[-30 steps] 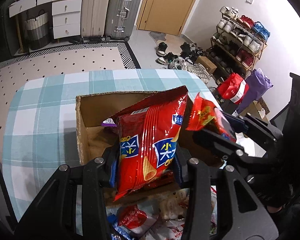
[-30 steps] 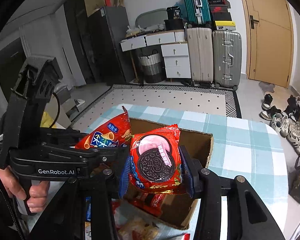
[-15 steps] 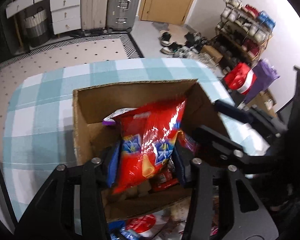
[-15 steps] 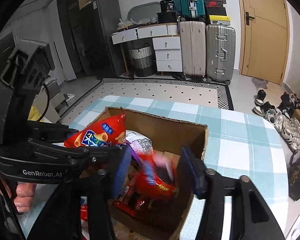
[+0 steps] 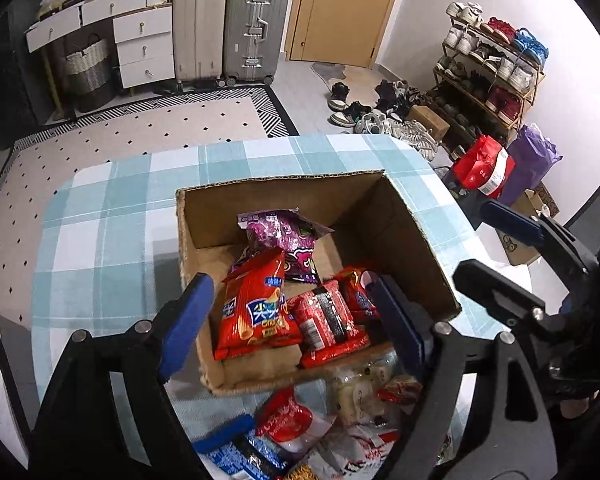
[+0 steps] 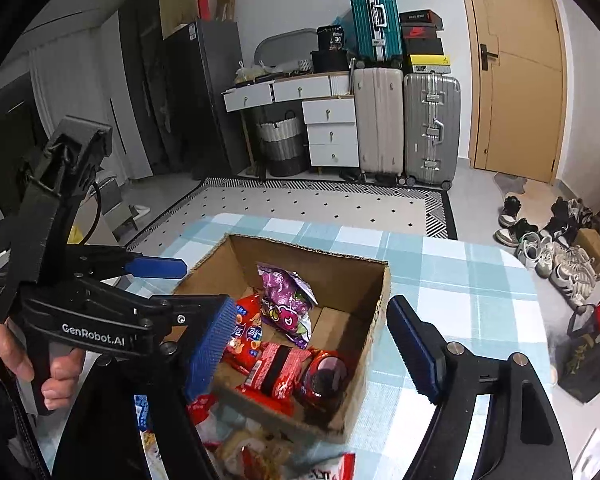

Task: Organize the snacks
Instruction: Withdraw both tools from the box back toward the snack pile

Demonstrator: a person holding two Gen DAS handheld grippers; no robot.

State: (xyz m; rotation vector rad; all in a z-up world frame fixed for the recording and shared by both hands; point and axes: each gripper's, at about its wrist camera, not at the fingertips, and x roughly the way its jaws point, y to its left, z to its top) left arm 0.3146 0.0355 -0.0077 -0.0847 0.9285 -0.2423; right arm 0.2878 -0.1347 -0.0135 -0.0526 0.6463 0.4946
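Both tongs, left (image 5: 290, 318) and right (image 6: 312, 348), spread empty above the box (image 5: 416, 232) rim

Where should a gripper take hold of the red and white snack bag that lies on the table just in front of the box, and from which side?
Grip the red and white bag across its puffed middle, coming down from above. It lies flat on the table, hemmed in by the cardboard box wall and other packets, so no side approach looks free. Both grippers are open and empty.
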